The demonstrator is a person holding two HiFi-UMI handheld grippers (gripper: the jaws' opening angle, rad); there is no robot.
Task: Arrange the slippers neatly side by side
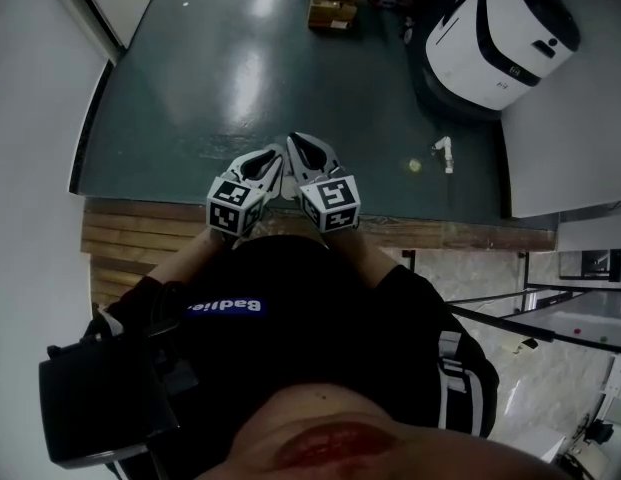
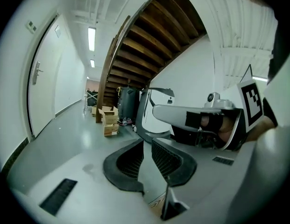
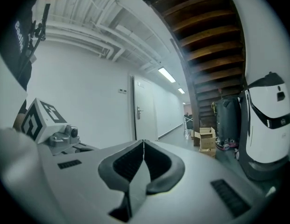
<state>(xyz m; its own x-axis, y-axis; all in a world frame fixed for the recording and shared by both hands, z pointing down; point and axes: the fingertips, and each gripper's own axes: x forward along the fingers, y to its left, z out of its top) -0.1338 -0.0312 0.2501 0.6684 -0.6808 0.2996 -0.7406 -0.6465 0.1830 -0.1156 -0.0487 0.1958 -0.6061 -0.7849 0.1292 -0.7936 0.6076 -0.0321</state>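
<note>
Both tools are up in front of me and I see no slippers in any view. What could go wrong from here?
1. With no slippers in sight, a blind reach might catch the white scrap on the floor instead.
2. The left tool and right tool sit nearly touching, so they could knock together.
3. The wooden edge lies right below the person, a possible trip.

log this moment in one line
left gripper: slightly open, empty | right gripper: shut, empty | both side by side above floor | slippers: not in view

Cardboard boxes (image 1: 333,10) cut by top edge, small floor objects (image 1: 445,152) too small to identify
</note>
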